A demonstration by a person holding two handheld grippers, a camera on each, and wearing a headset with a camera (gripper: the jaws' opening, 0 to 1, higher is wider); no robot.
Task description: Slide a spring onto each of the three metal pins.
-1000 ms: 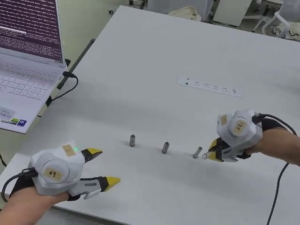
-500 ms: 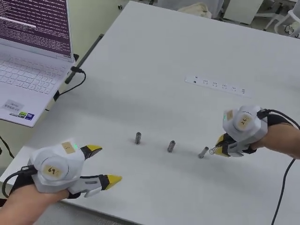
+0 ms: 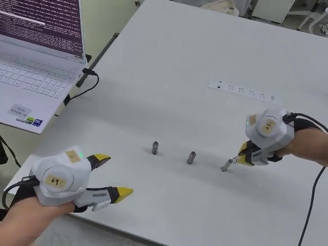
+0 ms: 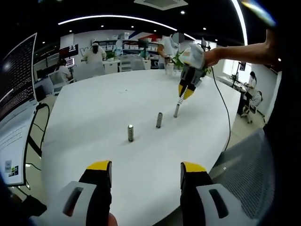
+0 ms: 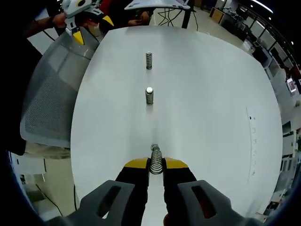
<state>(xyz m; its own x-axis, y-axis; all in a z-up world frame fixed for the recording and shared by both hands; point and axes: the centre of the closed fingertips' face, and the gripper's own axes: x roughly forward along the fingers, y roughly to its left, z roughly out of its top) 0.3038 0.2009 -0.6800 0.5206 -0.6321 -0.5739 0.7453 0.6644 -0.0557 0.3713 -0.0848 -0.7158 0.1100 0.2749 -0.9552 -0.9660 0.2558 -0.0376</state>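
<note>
Two grippers are on my screens and only one is working. On the left, the left gripper (image 3: pixel 111 175) hovers at the near edge of the table (image 3: pixel 169 77), jaws spread wide and empty, well apart from the row of pins. That distance is my first worry: if anything tips, I have nothing close enough to steady it.

Moving right, the left pin (image 3: pixel 155 148) and the middle pin (image 3: pixel 191 157) stand upright, each already sleeved as far as I can judge from the coils showing in the right gripper view.

Next comes the third pin (image 3: pixel 225 165), which leans toward the right instead of standing straight. The last spring (image 3: pixel 235 160) meets its upper end. Whether the coil has actually swallowed the tip or merely butts against it, I cannot tell.

Furthest right, the right gripper (image 3: pixel 242 156) is clenched on the far end of that spring.

The lean is the danger. If I push along the wrong line, the pin could fall flat or skid across the smooth top, perhaps into the middle pin just beside it. A push off the axis could also bow the spring until it flicks out of the jaws. And if I let go before the coil is well down the shaft, I would expect it to hop off and roll away.
</note>
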